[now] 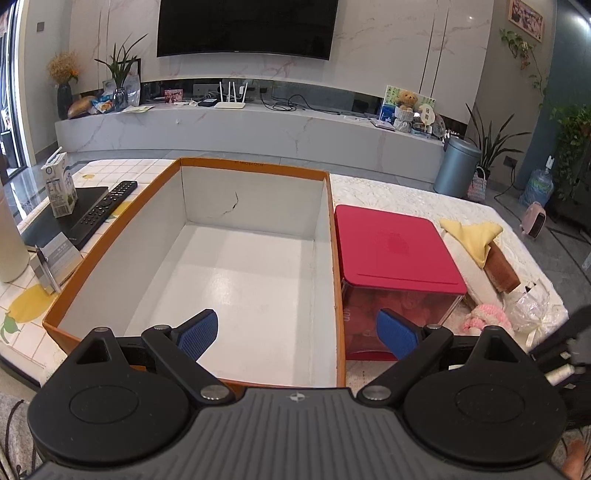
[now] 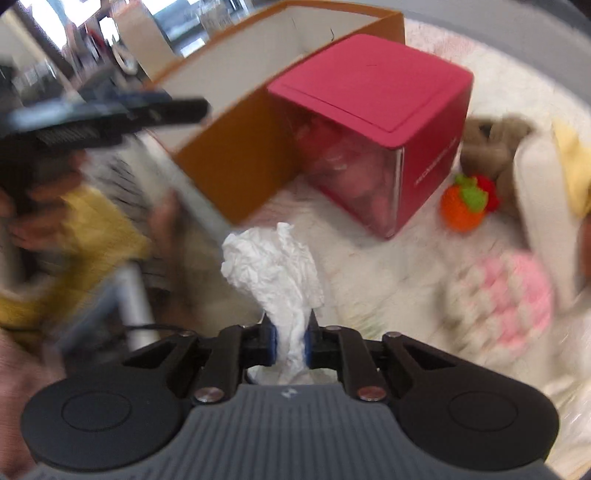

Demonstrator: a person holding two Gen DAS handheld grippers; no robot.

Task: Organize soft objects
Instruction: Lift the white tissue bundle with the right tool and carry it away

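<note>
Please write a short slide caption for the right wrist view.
Right gripper pinches crumpled white tissue near the orange box.

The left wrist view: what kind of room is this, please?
Most likely a home living room. A large television hangs on a marble wall above a long low media shelf carrying a router, and potted plants stand at both ends. The orange box sits on a table nearby.
</note>
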